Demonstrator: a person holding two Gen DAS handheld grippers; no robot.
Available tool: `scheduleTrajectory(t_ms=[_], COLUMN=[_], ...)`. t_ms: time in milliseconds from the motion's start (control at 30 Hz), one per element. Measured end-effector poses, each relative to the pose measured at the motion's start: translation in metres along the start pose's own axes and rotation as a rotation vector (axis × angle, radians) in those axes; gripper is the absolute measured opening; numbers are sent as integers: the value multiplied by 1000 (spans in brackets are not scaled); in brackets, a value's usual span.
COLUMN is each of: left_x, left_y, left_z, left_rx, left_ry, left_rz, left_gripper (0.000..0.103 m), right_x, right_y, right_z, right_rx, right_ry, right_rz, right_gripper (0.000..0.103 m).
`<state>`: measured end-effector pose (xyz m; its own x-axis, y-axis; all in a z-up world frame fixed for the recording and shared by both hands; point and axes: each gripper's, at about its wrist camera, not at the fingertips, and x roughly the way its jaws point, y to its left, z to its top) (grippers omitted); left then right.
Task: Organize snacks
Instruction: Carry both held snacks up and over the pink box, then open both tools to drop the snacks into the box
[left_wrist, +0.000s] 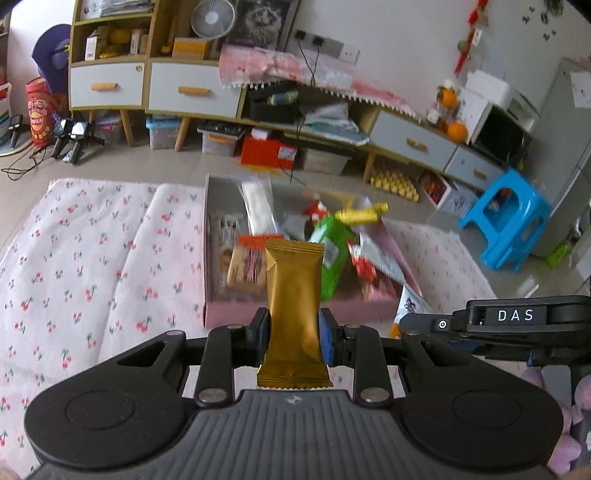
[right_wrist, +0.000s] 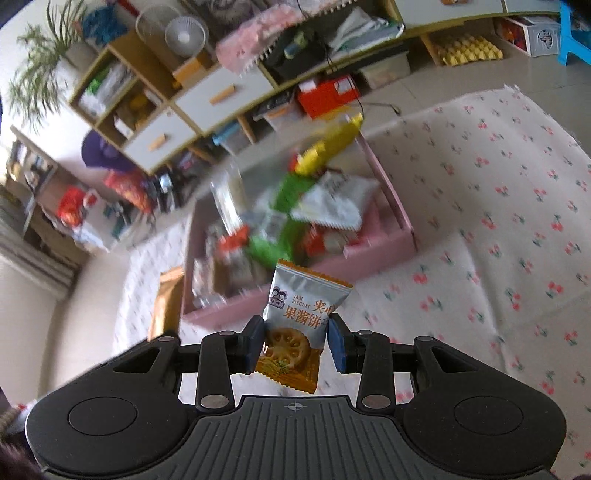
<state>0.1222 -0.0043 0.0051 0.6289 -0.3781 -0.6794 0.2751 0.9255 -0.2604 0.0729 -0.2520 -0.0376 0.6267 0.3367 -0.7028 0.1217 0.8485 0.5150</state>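
Observation:
My left gripper (left_wrist: 293, 332) is shut on a gold snack packet (left_wrist: 293, 295), which stands upright between the pads. Just beyond it lies a low pink box (left_wrist: 295, 312) holding several snacks, among them a green packet (left_wrist: 330, 251) and a yellow one (left_wrist: 364, 214). My right gripper (right_wrist: 295, 339) is shut on a silver and orange jam biscuit packet (right_wrist: 301, 306), held above the cloth in front of the pink box (right_wrist: 373, 254). The right gripper's body (left_wrist: 509, 321) shows at the right of the left wrist view. The gold packet (right_wrist: 166, 302) appears left of the box in the right wrist view.
A white cloth with cherry print (left_wrist: 92, 258) covers the surface under the box. Behind stand a long cabinet with grey drawers (left_wrist: 192, 92), a red box (left_wrist: 267, 149) and storage bins on the tiled floor, and a blue stool (left_wrist: 513, 225) at the right.

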Motion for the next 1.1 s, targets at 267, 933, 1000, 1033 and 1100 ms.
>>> scheduleTrajectory(t_ms=[267, 933, 1000, 1033, 1100], left_x=[23, 54, 55, 56, 57], left_y=[8, 19, 15, 13, 10], left_z=[19, 21, 19, 19, 18], left_rx=[-68, -143, -108, -96, -82], left_ry=[-101, -171, -168, -165, -161], left_rz=[-14, 7, 18, 22, 22], left_gripper=[25, 25, 26, 26, 26], right_x=[16, 51, 55, 57, 59], right_y=[4, 10, 14, 15, 19], right_z=[26, 33, 31, 29, 27], right_rx=[84, -18, -60, -74, -90], right_ry=[-102, -235, -231, -228, -224], right_rz=[56, -32, -62, -68, -72], right_gripper=[36, 36, 36, 36, 37])
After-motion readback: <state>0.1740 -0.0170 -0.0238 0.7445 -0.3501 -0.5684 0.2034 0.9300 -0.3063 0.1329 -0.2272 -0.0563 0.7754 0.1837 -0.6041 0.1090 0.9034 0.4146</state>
